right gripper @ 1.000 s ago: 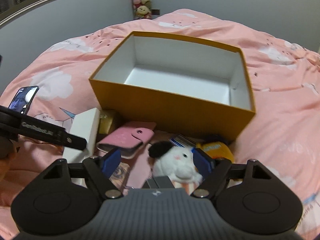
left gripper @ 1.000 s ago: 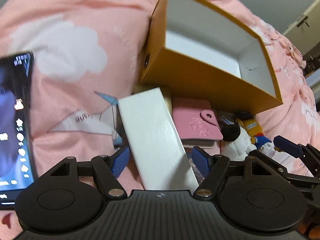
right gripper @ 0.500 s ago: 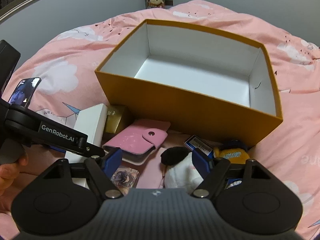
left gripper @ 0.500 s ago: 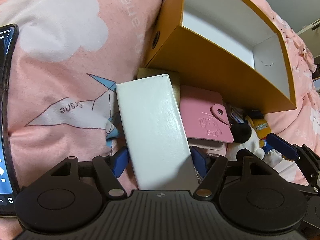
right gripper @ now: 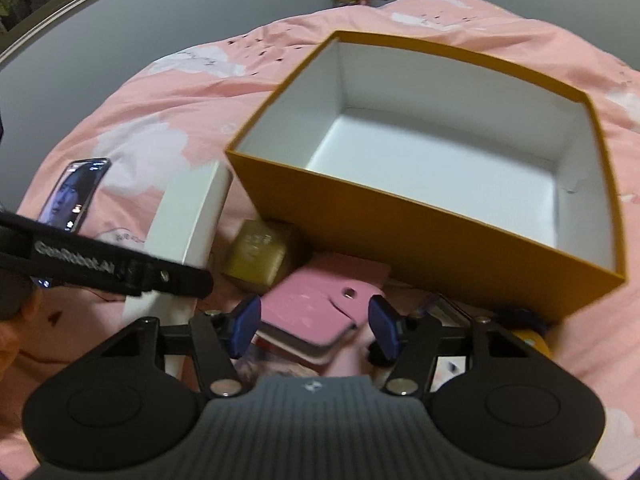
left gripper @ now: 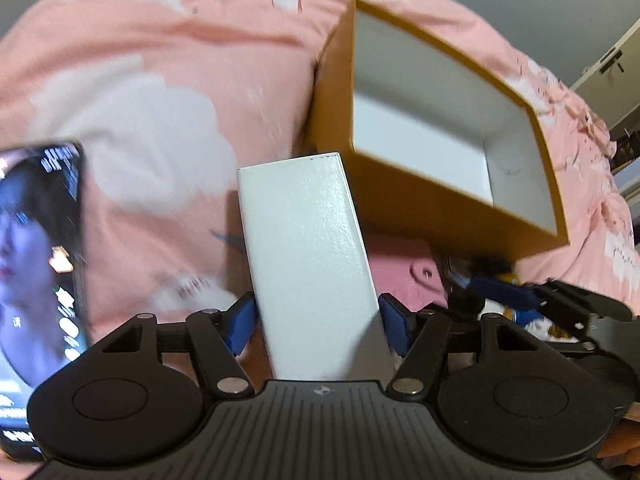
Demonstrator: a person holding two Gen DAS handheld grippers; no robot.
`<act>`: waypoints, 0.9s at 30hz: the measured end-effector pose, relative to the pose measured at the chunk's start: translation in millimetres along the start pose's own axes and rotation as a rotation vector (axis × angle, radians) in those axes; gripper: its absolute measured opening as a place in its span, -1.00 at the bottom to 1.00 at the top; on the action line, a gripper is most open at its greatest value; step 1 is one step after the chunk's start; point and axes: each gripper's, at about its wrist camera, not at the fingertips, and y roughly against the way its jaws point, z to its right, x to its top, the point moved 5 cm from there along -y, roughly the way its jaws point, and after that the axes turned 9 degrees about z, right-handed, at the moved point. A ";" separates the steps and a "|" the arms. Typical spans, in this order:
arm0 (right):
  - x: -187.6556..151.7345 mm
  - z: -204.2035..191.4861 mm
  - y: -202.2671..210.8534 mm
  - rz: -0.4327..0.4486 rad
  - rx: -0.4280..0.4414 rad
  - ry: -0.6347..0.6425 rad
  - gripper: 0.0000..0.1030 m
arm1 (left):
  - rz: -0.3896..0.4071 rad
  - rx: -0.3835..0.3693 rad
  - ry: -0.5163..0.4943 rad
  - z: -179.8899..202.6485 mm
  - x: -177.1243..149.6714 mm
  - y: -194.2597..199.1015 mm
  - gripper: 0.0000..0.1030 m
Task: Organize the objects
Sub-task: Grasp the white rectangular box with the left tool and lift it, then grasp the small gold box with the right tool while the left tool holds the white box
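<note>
In the left wrist view, the left gripper (left gripper: 316, 322) is clamping the tall white rectangular carton (left gripper: 306, 256) between its blue pads, tilting it off the pink cloud-print bedspread (left gripper: 160, 92), presumably bound for the open orange cardboard box (left gripper: 420, 204) just beyond.

In the right wrist view, the right gripper (right gripper: 314, 324) is closing, empty, around the pink snap-button wallet (right gripper: 320, 312), which is lying between its jaws, just before the box.

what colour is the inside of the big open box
White inside, with orange-yellow outer walls; the open box shows best in the right wrist view.
</note>
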 end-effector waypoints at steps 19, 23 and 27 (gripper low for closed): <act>6.7 -58.2 -97.2 -0.122 0.002 0.110 0.42 | 0.060 -0.001 -0.044 -25.4 39.0 1.6 0.38; 4.7 -62.7 -106.8 -0.124 -0.030 0.145 0.47 | 0.052 -0.024 -0.024 -30.0 40.5 0.5 0.38; 4.2 -62.0 -106.5 -0.122 -0.041 0.153 0.40 | 0.052 -0.038 -0.024 -30.2 40.4 0.9 0.38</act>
